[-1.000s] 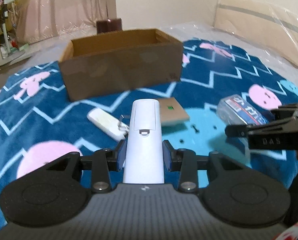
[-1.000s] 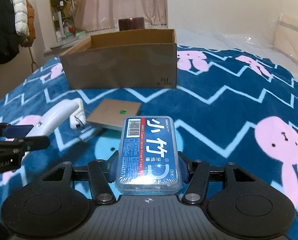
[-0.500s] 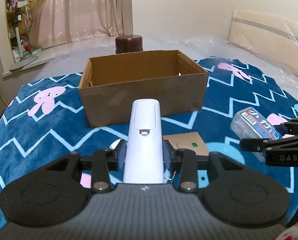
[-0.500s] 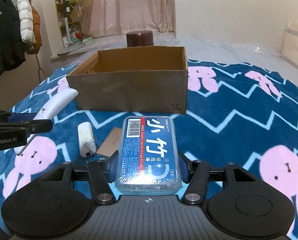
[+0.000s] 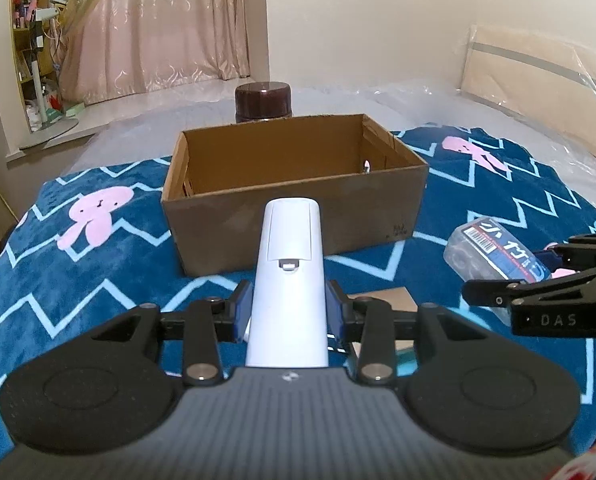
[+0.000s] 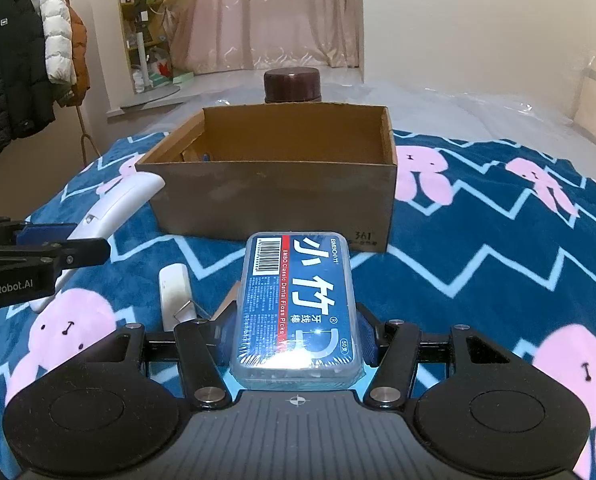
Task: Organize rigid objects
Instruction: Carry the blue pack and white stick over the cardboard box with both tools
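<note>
My left gripper (image 5: 289,312) is shut on a white remote control (image 5: 289,264) and holds it above the blanket, in front of an open cardboard box (image 5: 293,216). My right gripper (image 6: 295,336) is shut on a blue dental floss picks box (image 6: 295,300), also held up in front of the cardboard box (image 6: 273,200). The floss box shows at the right in the left wrist view (image 5: 494,250). The remote shows at the left in the right wrist view (image 6: 117,200).
A small white device (image 6: 175,294) and a flat brown card (image 5: 382,300) lie on the blue rabbit-pattern blanket (image 6: 478,260) below the grippers. A dark brown round container (image 5: 262,102) stands behind the box. Coats (image 6: 21,68) hang at the far left.
Both grippers have risen and tilted up with their objects held, so I now see into the cardboard box from above. The small white device and card stayed on the blanket.
</note>
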